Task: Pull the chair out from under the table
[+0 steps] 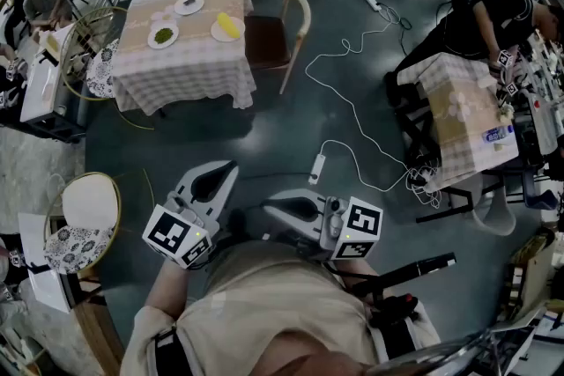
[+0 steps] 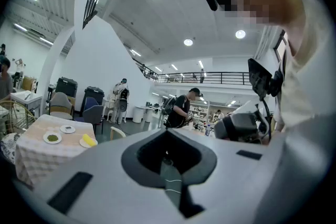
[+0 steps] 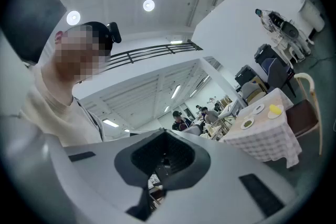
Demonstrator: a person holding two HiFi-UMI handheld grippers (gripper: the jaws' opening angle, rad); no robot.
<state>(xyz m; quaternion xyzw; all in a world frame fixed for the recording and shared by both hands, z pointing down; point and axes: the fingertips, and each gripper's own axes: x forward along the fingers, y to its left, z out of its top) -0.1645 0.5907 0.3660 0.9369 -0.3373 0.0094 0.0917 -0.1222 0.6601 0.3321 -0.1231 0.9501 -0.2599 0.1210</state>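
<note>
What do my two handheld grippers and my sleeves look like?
The left gripper and right gripper both have pale grey tongs with black inner recesses, and each carries a white cube with black square markers. The sleeve is beige.

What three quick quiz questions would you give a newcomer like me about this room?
1. True or false: the left gripper is clamped on the chair.
2. How many plates sit on the table with the checked cloth? A two, B three, C five.
3. Fill in: the jaws of the right gripper are ___ (open or shut).
Key: 1 false, it is held near the person's body, far from the chair; 2 B; 3 shut, with nothing between them.
</note>
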